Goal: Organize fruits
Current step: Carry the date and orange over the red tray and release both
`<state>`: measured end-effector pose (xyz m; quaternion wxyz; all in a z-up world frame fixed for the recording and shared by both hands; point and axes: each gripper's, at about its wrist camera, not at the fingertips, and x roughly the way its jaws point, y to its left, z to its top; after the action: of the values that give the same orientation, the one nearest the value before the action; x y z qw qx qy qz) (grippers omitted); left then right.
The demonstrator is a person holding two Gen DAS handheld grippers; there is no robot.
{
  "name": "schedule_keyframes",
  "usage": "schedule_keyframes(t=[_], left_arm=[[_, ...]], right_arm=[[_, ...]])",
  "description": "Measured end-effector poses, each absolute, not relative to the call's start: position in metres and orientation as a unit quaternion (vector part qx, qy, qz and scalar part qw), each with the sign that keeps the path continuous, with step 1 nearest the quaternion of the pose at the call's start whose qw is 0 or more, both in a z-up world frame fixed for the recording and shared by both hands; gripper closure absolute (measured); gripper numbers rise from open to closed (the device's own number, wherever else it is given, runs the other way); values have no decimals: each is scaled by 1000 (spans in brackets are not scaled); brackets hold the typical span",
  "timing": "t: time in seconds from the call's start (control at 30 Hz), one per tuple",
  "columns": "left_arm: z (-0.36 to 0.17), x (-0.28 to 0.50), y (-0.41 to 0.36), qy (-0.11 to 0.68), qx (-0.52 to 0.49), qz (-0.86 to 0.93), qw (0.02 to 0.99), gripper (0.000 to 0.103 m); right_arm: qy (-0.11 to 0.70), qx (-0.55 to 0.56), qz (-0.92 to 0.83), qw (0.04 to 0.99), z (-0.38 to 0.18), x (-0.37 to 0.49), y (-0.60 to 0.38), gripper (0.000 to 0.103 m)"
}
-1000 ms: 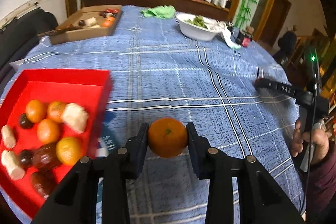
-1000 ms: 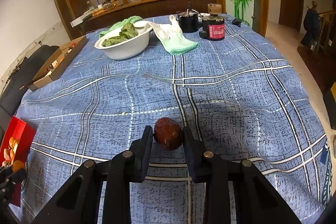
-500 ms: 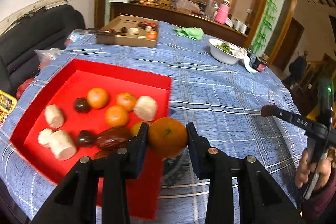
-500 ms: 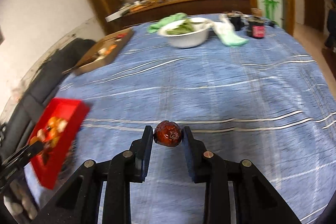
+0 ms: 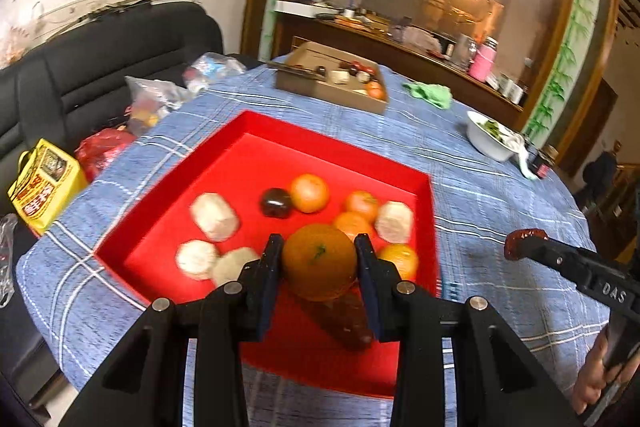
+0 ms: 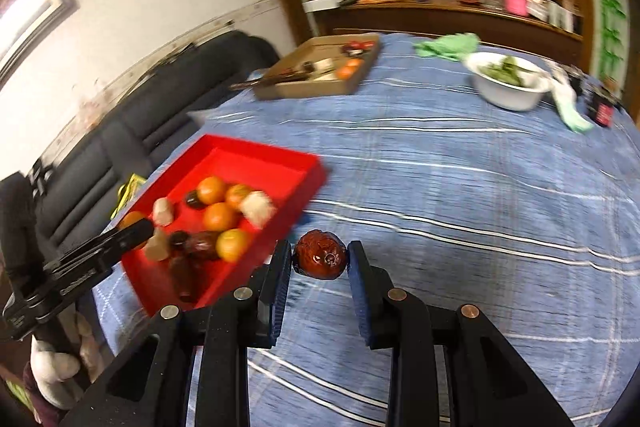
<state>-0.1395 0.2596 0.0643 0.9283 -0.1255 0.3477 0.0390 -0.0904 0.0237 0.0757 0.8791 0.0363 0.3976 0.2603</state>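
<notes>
Orange tangerine (image 5: 319, 261) clamped in my left jaws above red tray (image 5: 256, 131); right jaws grip dark wrinkled fruit (image 6: 319, 260) over the bench (image 6: 480, 195).

This is a lived-in home dining room: a round table (image 6: 460, 187) under a blue plaid cloth, a dark sofa (image 5: 100, 67) against the white wall, a wood-framed sideboard (image 5: 420, 55) crowded with bottles and a pink flask (image 5: 482, 65), a white bowl of greens (image 6: 508, 83), warm ceiling lamps overhead.
</notes>
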Motion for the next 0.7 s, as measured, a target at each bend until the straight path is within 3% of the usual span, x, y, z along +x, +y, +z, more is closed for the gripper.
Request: schedule_keyframes(t=[0.7], left_arm=[[48,-135,289,349,-94,120,925,68]], right_arm=[[424,-32,345,837,45,-105,144,71]])
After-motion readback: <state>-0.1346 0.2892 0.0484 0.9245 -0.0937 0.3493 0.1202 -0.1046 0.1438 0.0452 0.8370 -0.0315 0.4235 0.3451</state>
